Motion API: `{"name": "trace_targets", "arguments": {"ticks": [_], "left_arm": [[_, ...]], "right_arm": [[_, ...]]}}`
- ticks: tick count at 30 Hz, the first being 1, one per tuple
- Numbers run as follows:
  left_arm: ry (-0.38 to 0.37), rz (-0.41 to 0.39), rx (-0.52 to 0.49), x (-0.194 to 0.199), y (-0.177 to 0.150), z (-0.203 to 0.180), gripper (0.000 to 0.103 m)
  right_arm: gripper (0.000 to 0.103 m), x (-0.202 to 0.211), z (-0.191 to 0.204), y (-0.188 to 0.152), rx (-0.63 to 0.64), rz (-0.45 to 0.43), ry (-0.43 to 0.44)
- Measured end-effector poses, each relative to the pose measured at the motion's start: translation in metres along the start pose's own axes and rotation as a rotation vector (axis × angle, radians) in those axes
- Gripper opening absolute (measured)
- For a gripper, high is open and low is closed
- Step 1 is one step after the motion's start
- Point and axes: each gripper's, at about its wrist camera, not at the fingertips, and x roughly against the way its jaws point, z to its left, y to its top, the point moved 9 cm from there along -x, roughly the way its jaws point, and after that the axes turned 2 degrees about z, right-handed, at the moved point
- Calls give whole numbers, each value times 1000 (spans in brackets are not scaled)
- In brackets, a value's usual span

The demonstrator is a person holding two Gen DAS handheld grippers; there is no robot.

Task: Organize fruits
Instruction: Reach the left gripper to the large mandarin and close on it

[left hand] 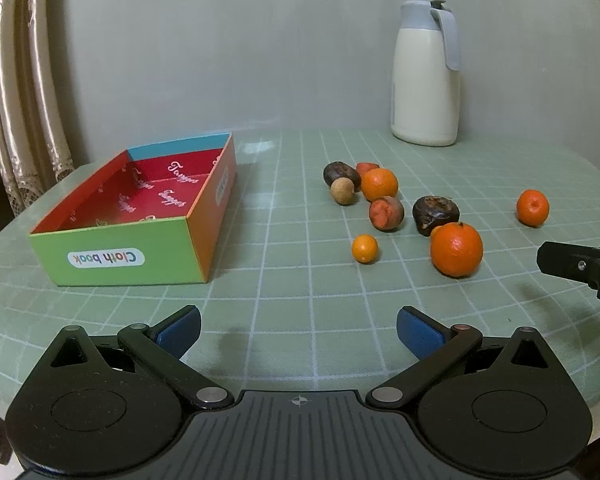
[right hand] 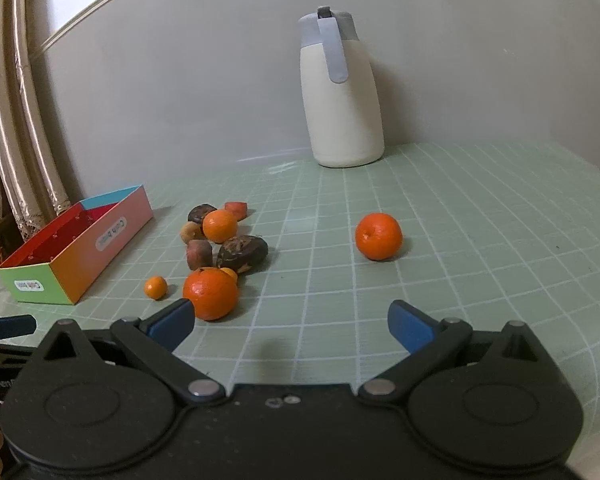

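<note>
Several fruits lie on the green checked tablecloth: a large orange (left hand: 456, 250) (right hand: 210, 294), a second orange (left hand: 379, 184) (right hand: 219, 225), a lone orange to the right (left hand: 532, 207) (right hand: 378, 236), a small kumquat (left hand: 364, 248) (right hand: 155, 287), dark brown fruits (left hand: 435, 214) (right hand: 242, 253) and a reddish cut fruit (left hand: 386, 213). An open colourful box (left hand: 140, 216) (right hand: 76, 250) stands left of them, with nothing in it. My left gripper (left hand: 298, 330) is open and empty, short of the fruits. My right gripper (right hand: 290, 324) is open and empty, its left finger just in front of the large orange.
A cream thermos jug with a grey lid (left hand: 426, 76) (right hand: 340, 92) stands at the back by the wall. Curtains (left hand: 20, 80) hang at the left. The table's edge curves away at the right. The right gripper's finger (left hand: 580, 266) shows at the left view's right edge.
</note>
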Motion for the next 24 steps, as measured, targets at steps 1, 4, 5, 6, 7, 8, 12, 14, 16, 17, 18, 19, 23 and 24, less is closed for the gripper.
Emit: {"name": "trace_targets", "arguments": {"ticks": [1, 4, 5, 6, 7, 8, 12, 14, 16, 17, 18, 19, 23, 24], "left_arm": [[5, -2, -5, 0, 1, 0, 103], [49, -36, -64, 4, 8, -2, 103], [61, -53, -86, 5, 12, -3, 103], [70, -66, -104, 5, 16, -4, 103], [78, -76, -124, 5, 20, -5, 103], [84, -86, -143, 4, 24, -7, 103], [107, -91, -181, -4, 33, -14, 103], [104, -88, -195, -10, 36, -18, 103], [89, -82, -194, -15, 38, -22, 103], [82, -81, -194, -17, 40, -24, 103], [73, -79, -194, -19, 41, -26, 103], [64, -80, -196, -21, 42, -29, 103], [45, -91, -204, -25, 45, -36, 103], [28, -96, -198, -23, 46, -38, 103]], "right_arm": [[103, 0, -1, 0, -1, 0, -2], [103, 1, -3, 1, -6, -8, -10], [103, 2, -5, 2, -10, -12, -15], [103, 2, -7, 2, -14, -13, -18], [103, 3, -9, 2, -20, -14, -20], [103, 3, -12, 2, -27, -16, -24], [103, 6, -23, 4, -63, -23, -43], [103, 7, -28, 5, -79, -30, -51], [103, 8, -31, 7, -89, -38, -52], [103, 9, -32, 7, -93, -41, -50], [103, 9, -33, 8, -98, -43, -48], [103, 9, -34, 8, -101, -44, -47], [103, 10, -37, 10, -116, -51, -41], [103, 11, -37, 10, -120, -54, -38]]}}
